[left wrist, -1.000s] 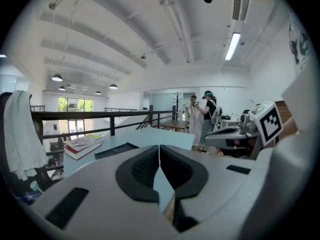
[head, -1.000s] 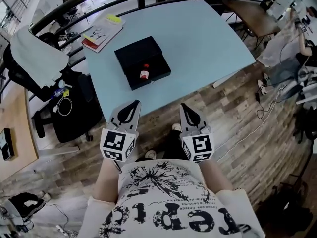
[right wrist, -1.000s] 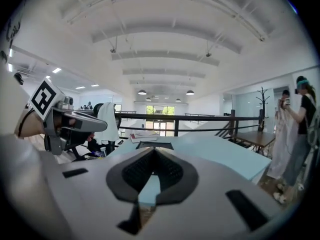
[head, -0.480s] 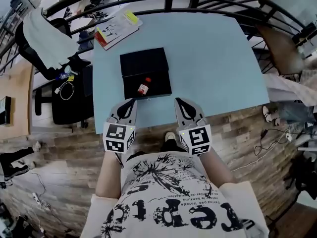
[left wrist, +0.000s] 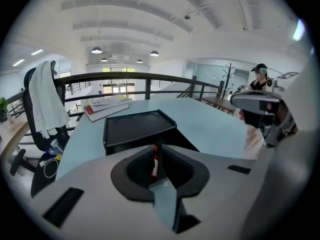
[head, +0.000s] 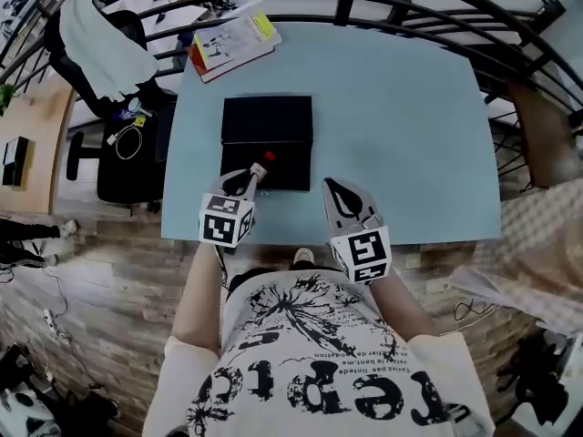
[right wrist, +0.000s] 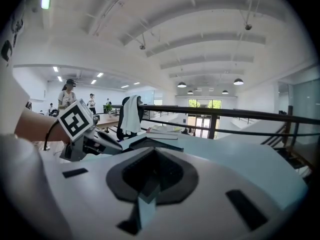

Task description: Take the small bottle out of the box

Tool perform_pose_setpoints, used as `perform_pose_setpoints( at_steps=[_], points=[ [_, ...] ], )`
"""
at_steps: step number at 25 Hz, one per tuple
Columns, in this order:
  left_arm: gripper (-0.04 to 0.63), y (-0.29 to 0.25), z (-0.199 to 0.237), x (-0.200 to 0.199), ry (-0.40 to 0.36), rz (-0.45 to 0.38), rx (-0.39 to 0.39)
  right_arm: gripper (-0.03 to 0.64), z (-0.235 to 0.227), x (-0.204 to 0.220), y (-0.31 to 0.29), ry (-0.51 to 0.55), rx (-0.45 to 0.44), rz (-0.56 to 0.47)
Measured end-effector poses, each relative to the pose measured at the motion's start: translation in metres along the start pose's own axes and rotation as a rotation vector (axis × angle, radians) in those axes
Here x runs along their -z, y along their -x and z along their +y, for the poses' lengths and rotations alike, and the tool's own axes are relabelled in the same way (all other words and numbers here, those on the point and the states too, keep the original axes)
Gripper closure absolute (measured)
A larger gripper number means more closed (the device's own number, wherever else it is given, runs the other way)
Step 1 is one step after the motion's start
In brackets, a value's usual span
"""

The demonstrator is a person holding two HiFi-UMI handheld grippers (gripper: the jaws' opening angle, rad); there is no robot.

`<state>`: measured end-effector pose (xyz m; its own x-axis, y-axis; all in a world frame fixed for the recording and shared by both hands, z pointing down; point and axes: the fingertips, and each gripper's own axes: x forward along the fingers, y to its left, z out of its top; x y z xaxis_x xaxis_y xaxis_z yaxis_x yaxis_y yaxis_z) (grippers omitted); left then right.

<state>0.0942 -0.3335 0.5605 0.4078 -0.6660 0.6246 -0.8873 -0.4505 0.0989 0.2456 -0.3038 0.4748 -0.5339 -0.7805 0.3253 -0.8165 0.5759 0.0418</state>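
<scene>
- As far as anyone standing here can judge, the job has hardly begun: the small bottle (head: 262, 166), white with a red cap, lies on its side inside the black box (head: 273, 121), at the edge nearest the person.
- That box sits open on the pale blue tabletop (head: 392, 126), towards the left half, with a book (head: 233, 44) lying well beyond it at the far corner.
- Reaching out over the near rim of the box, the left gripper (head: 251, 179) has its tips right at the bottle. Its jaws are only a sliver apart and are opening. In the left gripper view the bottle shows through that narrow slit, but it looks to lie just past the tips, not pinched between the pads.
- Hanging over the near edge of the tabletop, the right gripper (head: 331, 187) is well clear of the box, with its jaws closed together on nothing.
- What seems done is the approach alone: the left gripper is lined up with the bottle.
- What is left, by my reckoning, is nearly everything: spreading the jaws wide enough, closing them on the bottle, lifting it over the rim and setting it down outside the box.
</scene>
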Motion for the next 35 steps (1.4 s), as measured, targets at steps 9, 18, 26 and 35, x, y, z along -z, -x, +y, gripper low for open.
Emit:
perform_pose_setpoints(
  at_steps=[9, 18, 26, 35],
  points=[
    [0.411, -0.071, 0.011, 0.016, 0.013, 0.204, 0.011, 0.606, -0.030, 0.006, -0.024, -0.008, -0.066, 0.017],
    [0.373, -0.113, 0.024, 0.050, -0.064, 0.461, 0.027, 0.606, -0.046, 0.023, -0.028, -0.027, -0.079, 0.034],
    [0.366, -0.131, 0.015, 0.066, -0.092, 0.570, 0.074, 0.606, -0.065, 0.036, -0.018, -0.050, -0.044, 0.057],
    [0.364, -0.135, 0.016, 0.063, -0.148, 0.531, 0.029, 0.606, -0.071, 0.037, -0.011, -0.049, -0.032, 0.064]
  ],
)
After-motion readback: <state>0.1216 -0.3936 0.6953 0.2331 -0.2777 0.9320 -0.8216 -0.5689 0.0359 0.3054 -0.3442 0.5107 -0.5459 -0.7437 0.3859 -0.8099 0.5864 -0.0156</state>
